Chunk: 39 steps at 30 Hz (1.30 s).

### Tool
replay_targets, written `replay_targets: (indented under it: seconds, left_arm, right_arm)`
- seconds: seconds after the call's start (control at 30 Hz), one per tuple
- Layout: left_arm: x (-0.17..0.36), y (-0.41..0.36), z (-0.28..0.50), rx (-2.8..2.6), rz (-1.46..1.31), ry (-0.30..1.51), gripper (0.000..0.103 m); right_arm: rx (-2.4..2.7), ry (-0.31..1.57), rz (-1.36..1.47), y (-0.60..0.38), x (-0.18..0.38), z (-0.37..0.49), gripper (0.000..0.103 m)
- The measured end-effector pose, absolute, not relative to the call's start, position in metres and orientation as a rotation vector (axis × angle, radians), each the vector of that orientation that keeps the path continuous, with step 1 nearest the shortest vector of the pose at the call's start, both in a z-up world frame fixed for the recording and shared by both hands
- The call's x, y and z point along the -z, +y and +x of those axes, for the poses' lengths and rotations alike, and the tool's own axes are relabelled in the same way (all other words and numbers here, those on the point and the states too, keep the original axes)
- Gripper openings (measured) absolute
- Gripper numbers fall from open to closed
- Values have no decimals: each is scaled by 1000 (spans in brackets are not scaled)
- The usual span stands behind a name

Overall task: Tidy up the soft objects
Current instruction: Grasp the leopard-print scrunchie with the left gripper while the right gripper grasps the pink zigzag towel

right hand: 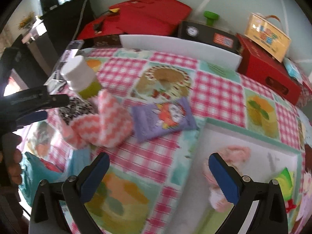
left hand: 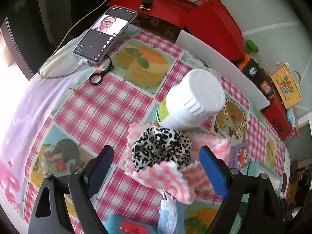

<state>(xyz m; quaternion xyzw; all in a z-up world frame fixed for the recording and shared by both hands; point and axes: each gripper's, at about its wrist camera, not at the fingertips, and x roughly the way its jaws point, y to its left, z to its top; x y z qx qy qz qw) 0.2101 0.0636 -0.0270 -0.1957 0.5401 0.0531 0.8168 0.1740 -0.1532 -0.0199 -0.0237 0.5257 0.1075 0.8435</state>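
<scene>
A black-and-white leopard-print scrunchie [left hand: 161, 148] lies on a pink-and-white zigzag cloth [left hand: 171, 183] on the checked tablecloth [left hand: 93, 113]. My left gripper [left hand: 156, 161] is open, its blue pads either side of the scrunchie and cloth. A blue face mask [left hand: 167, 214] lies just below the cloth. In the right wrist view the cloth [right hand: 101, 122] and scrunchie [right hand: 76, 107] sit at the left, with the left gripper [right hand: 39, 105] over them. My right gripper [right hand: 159, 170] is open and empty above the tablecloth, apart from them.
A white-capped bottle [left hand: 191, 101] stands right behind the cloth. A purple snack packet [right hand: 163, 119] lies beside it. A phone [left hand: 105, 33] on a cable sits far left. Red boxes [left hand: 187, 13] and a white board [right hand: 179, 46] line the back edge.
</scene>
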Motion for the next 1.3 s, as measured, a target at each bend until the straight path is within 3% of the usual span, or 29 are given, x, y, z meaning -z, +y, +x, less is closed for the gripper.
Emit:
replay_targets:
  seconds: [0.07, 0.17, 0.63, 0.93, 1.13, 1.3]
  left_arm:
    - [29, 64, 211, -121, -414, 1157, 89]
    - [35, 66, 214, -118, -425, 1175, 74]
    - [37, 85, 211, -141, -475, 1183, 73]
    - [43, 86, 212, -135, -486, 1212, 73]
    - [51, 74, 216, -112, -468, 1250, 73]
    - [57, 69, 220, -106, -462, 1290, 56]
  right_arm:
    - [-259, 1103, -54, -142, 20, 178, 103]
    - [-311, 1098, -57, -124, 21, 182, 102]
    - [-464, 1140, -19, -75, 39, 194, 98]
    - [-420, 1191, -30, -78, 59, 203, 80]
    - [-432, 1220, -11, -78, 71, 207, 62]
    - [-450, 1220, -4, -79, 70, 206, 45]
